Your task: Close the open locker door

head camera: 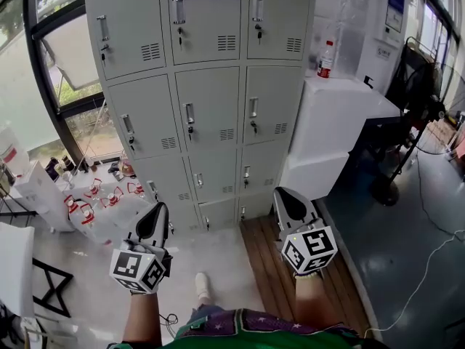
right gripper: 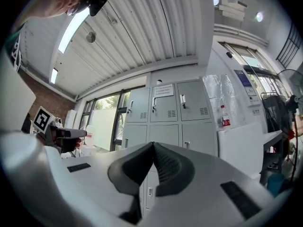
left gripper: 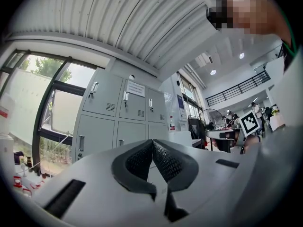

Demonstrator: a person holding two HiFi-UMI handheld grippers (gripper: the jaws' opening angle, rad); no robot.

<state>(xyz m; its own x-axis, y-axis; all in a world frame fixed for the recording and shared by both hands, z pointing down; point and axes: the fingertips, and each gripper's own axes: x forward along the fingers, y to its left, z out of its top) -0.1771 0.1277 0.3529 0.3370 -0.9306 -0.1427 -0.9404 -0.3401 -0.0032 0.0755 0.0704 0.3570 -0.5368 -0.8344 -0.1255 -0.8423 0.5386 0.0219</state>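
Note:
A grey bank of lockers (head camera: 211, 107) fills the middle of the head view, and every door I can see on it lies flush with keys in the locks. My left gripper (head camera: 158, 211) is held low before the bottom left lockers, apart from them, its jaws shut on nothing. My right gripper (head camera: 285, 195) hovers before the bottom right lockers, also shut and empty. In the left gripper view the pads of the left gripper (left gripper: 152, 143) meet, with the lockers (left gripper: 123, 112) beyond. In the right gripper view the right gripper (right gripper: 154, 145) is likewise shut, facing the lockers (right gripper: 165, 112).
A white cabinet (head camera: 341, 115) with a red-capped bottle (head camera: 325, 59) stands right of the lockers. A standing fan (head camera: 429, 100) is at the far right. Bottles and clutter (head camera: 94, 195) crowd the floor at left beside a window. A wooden strip (head camera: 269, 267) lies under my right gripper.

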